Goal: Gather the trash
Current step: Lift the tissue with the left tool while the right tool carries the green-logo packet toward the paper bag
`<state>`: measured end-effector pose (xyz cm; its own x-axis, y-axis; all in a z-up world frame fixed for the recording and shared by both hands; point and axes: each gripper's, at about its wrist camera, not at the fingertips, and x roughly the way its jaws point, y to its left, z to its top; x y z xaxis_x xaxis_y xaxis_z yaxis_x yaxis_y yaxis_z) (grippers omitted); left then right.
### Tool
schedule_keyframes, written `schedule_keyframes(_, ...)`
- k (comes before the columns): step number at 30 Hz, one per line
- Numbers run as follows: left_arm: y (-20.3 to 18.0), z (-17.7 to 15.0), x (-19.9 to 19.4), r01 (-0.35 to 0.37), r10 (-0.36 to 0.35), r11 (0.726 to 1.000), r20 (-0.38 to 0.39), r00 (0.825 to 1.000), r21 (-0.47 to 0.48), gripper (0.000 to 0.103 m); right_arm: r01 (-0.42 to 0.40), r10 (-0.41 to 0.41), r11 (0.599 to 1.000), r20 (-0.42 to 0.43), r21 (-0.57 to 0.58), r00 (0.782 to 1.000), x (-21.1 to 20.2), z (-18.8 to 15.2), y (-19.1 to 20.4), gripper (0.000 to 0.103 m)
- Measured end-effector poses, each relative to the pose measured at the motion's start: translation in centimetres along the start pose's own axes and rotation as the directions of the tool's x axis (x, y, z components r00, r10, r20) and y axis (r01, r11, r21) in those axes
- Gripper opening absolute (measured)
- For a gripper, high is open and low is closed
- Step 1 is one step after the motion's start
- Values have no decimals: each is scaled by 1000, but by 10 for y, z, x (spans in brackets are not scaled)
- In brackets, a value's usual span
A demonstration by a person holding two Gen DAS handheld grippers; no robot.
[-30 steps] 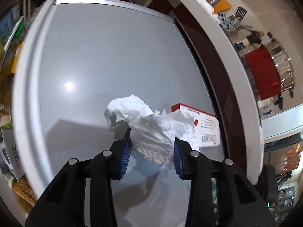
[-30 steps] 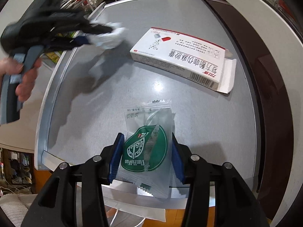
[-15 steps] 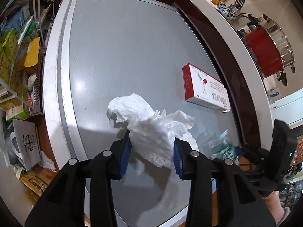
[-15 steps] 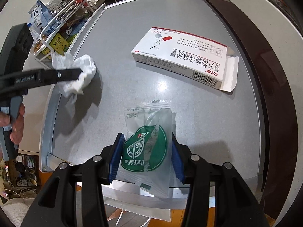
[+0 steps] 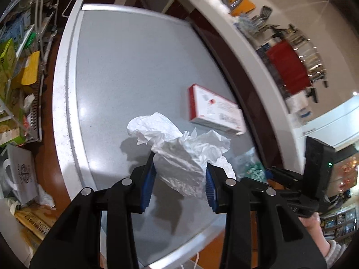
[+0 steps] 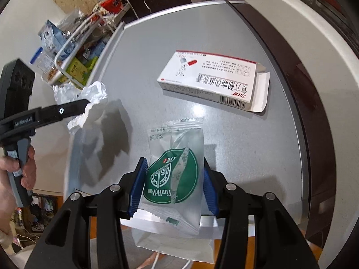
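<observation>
My left gripper (image 5: 180, 172) is shut on a crumpled white tissue (image 5: 179, 150), held above the grey table (image 5: 125, 62). From the right wrist view that same tissue (image 6: 94, 98) hangs at the table's left edge in the left gripper (image 6: 86, 104), with a hand around its handle. My right gripper (image 6: 174, 179) is shut on a clear wrapper with a green logo (image 6: 175, 170), lifted over the table's near edge. A red and white medicine box (image 6: 211, 80) lies flat on the table, its end flap open; it also shows in the left wrist view (image 5: 215, 112).
A wire rack of cartons and packets (image 6: 67, 51) stands off the table's left side. A dark red and white counter edge (image 6: 309, 51) curves along the right. Paper bags and clutter (image 5: 20, 174) sit on the floor below the left edge.
The left gripper has carried the tissue back toward the table's left and near edge, rising a little. The right gripper has lifted slightly with the wrapper. The box has not moved.
</observation>
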<state>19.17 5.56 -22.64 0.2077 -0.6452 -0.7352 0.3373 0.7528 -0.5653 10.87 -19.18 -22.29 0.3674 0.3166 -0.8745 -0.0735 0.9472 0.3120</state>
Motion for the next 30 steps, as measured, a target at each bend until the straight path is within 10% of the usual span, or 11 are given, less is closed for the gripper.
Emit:
schedule_keyframes(16, -29, -21, -58, 40, -42, 999, 116, 992, 19, 40, -102, 101, 995, 119, 5, 988, -62, -4, 10, 46)
schedule_keyframes(30, -81, -69, -102, -140, 111, 982, 205, 972, 129, 40, -94, 109, 990, 151, -103, 982, -122, -46, 31, 46)
